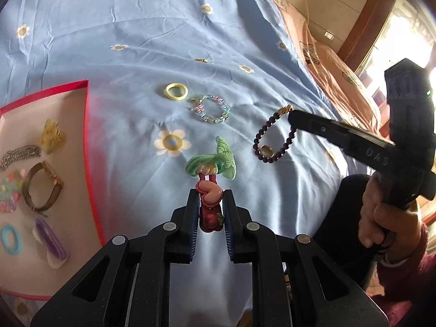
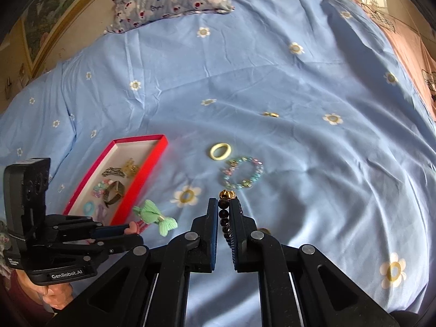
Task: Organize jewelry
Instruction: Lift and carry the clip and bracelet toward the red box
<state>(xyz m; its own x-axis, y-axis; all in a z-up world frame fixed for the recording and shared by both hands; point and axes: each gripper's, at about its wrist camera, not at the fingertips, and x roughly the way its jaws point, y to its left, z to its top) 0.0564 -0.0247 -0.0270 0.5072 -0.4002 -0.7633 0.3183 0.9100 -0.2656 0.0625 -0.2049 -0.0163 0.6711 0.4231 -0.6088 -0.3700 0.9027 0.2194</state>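
Left gripper pinching pink tie, green tie dangling off it; right gripper clamped on bead bracelet.

Both lifted near the red box at left. Risk: green tie slipping off, or beads swinging free.

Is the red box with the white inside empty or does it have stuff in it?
Not empty. The red box holds a gold watch band, purple clip and blue ring.
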